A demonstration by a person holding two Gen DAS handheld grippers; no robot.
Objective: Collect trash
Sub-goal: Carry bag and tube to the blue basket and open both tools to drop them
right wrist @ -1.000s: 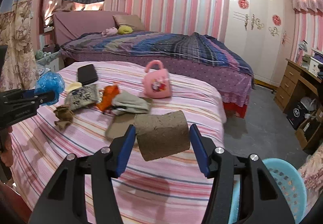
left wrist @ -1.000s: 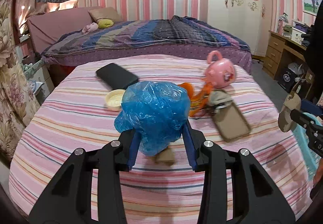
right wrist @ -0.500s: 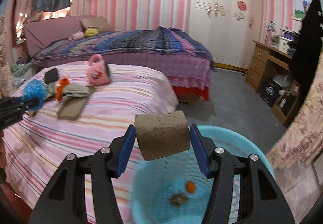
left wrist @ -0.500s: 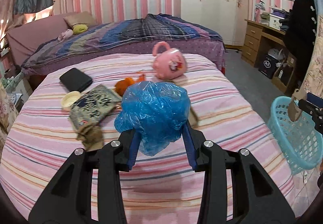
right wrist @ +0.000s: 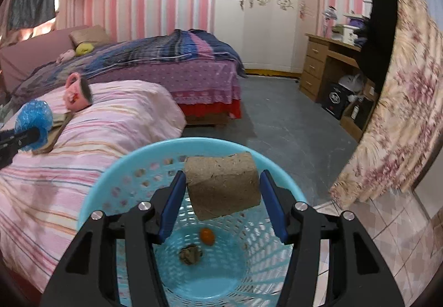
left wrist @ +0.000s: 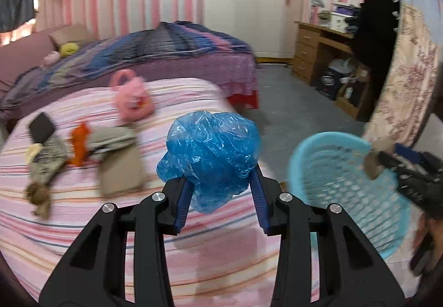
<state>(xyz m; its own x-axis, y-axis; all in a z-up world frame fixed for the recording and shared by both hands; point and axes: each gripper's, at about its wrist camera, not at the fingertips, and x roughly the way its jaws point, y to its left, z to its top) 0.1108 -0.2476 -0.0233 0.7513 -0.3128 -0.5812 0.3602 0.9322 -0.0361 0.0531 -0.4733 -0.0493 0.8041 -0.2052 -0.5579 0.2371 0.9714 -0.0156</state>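
Pink-striped bed (left wrist: 83, 224) holds leftover clutter; our right claw (right wrist: 220, 196) grips a cardboard tube (right wrist: 221, 185) over the basket (right wrist: 105, 176), left claw (left wrist: 221, 190) clamps a blue bag (left wrist: 213, 151).

My right gripper (right wrist: 223, 196): cardboard roll (right wrist: 223, 186) above the basket (right wrist: 119, 182).
My left gripper (left wrist: 221, 187): plastic bag (left wrist: 211, 157) over the bed (left wrist: 69, 224), basket right.
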